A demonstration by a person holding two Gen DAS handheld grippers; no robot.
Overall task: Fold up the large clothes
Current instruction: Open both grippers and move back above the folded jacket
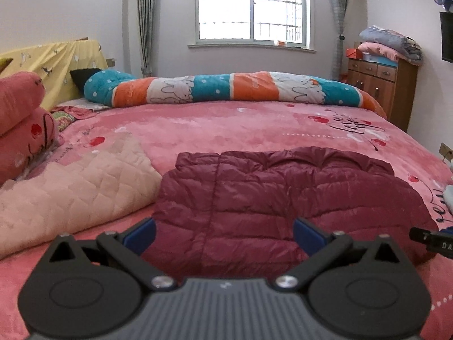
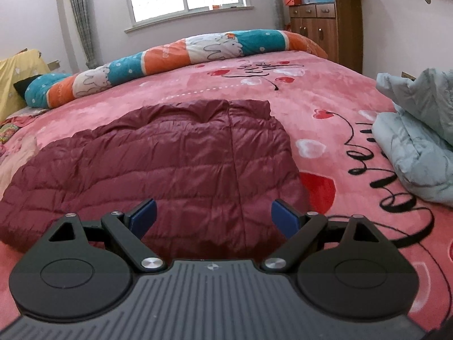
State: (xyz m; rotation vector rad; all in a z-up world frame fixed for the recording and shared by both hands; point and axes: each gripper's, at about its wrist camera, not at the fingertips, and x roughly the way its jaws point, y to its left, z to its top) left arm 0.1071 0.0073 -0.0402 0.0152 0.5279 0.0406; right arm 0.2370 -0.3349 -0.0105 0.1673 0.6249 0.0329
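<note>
A maroon quilted down jacket lies spread flat on the pink bed cover. It also shows in the right wrist view. My left gripper is open and empty, just above the jacket's near edge, towards its left half. My right gripper is open and empty, above the near edge of the jacket's right half. A bit of the right gripper shows at the right edge of the left wrist view.
A pale pink quilted garment lies left of the jacket. A light blue folded garment lies to the right. A rolled orange and teal duvet runs across the far side. Pink pillows lie far left. A wooden cabinet stands beyond.
</note>
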